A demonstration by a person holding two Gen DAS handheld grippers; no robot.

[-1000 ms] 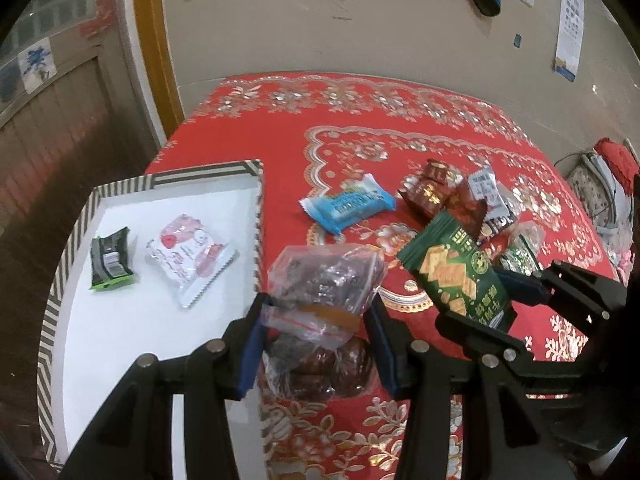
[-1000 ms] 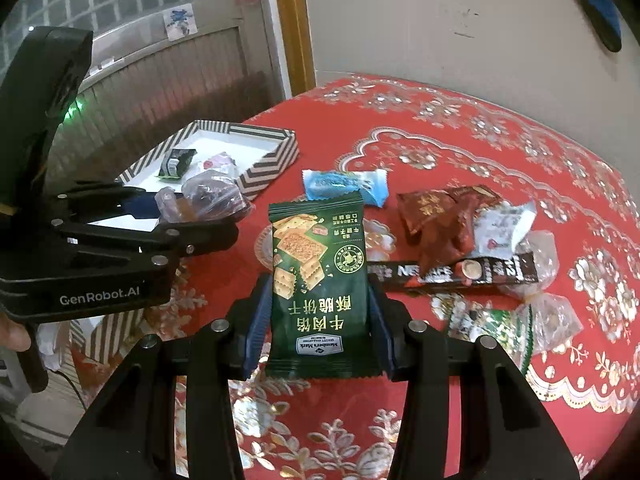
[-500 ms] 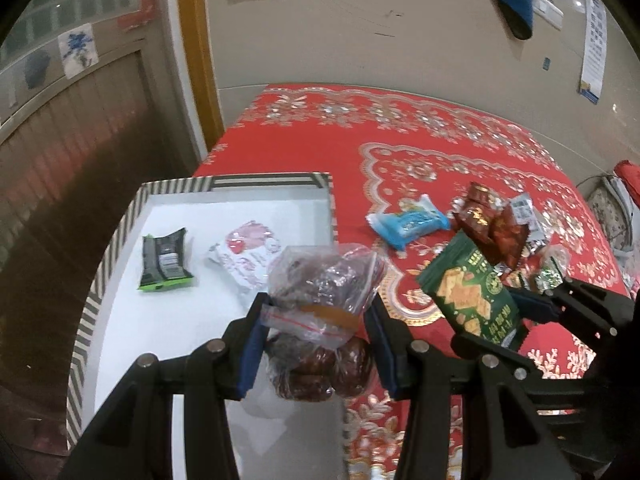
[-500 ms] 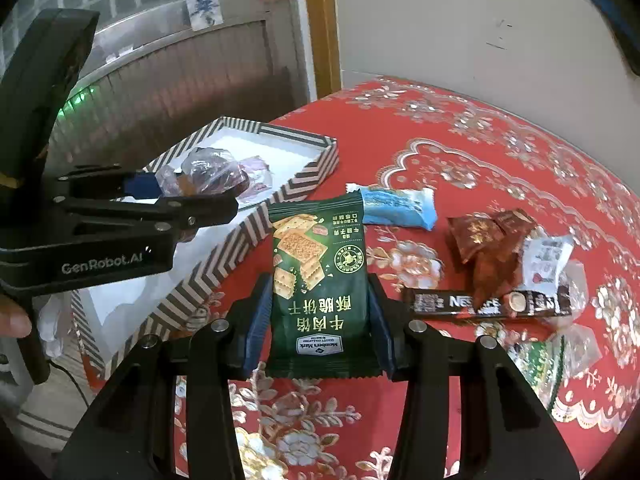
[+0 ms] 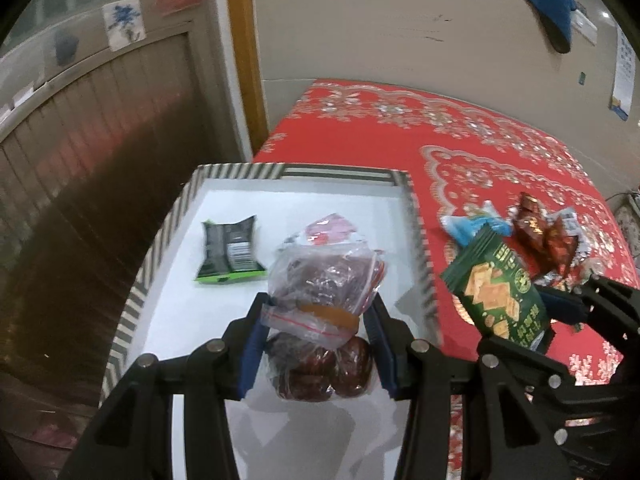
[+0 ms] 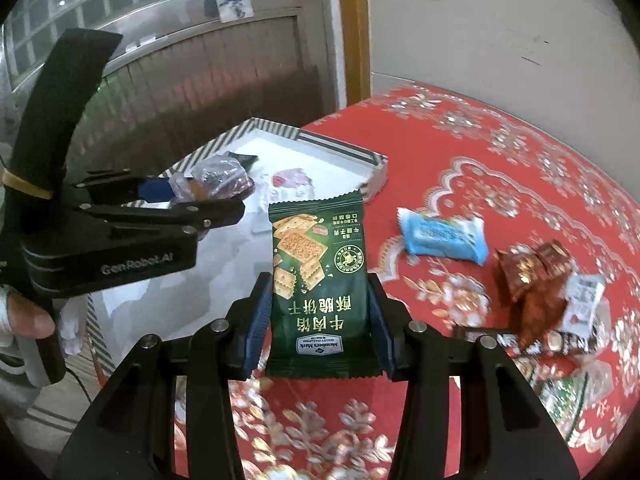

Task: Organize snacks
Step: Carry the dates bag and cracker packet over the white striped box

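Gripping a "Member's Mark" cracker packet (image 6: 318,280), the right tool (image 6: 318,320) faces the "GenRobot.AI" left tool (image 5: 316,336), seemingly clamping bagged dates (image 5: 324,292).

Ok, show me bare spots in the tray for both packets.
Tray: bare white floor along the far rim, and nearer between the green-edged packet and the left rim. Middle is crowded around the pink packet.
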